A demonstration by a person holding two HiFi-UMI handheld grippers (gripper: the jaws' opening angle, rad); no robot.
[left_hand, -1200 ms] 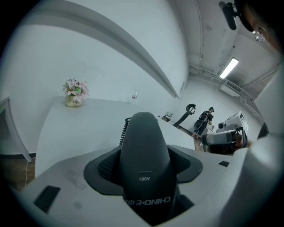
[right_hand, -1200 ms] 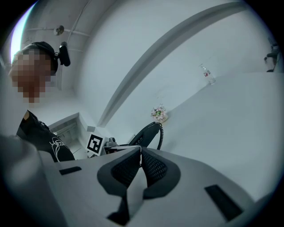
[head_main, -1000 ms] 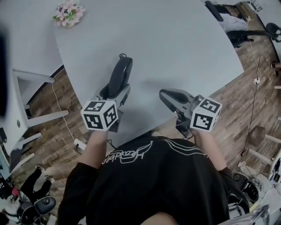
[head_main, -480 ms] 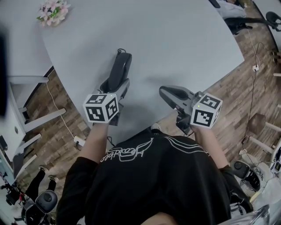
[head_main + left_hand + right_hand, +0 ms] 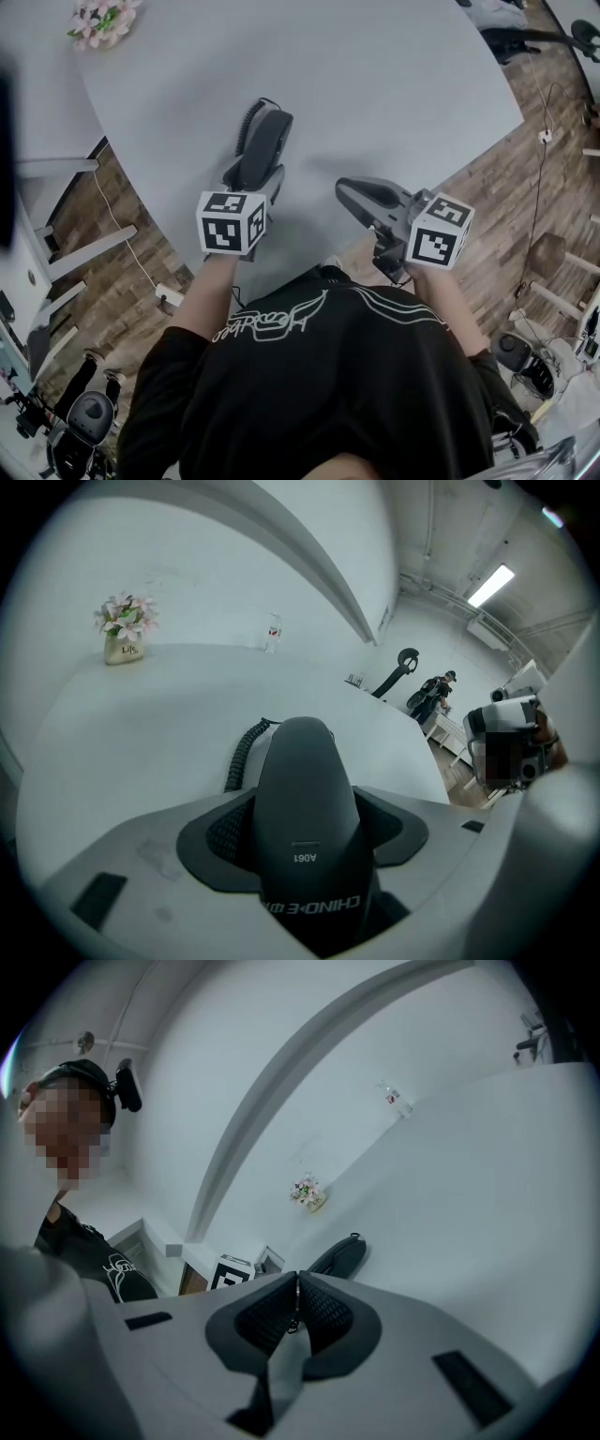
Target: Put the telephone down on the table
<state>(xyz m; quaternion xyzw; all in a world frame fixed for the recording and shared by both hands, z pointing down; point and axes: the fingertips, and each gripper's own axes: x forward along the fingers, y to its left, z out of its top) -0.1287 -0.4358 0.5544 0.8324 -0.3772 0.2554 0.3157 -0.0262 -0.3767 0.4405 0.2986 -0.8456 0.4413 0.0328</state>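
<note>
As our left gripper [image 5: 255, 180], clamped on the telephone handset [image 5: 265, 139], has carried it slightly farther over the worktop [image 5: 394, 84], we judge release near; our right gripper [image 5: 361, 195] hovers closed and empty.

The telephone [image 5: 305, 799] carries two prints on its dark back: a small "A061" and, below it, the brand "CHINO-E" in pale letters. The flower pot [image 5: 123, 650] near the far left edge of the bench [image 5: 159, 733] has a label too small to read. The shirt [image 5: 272, 326] bears a script print that cannot be read.
</note>
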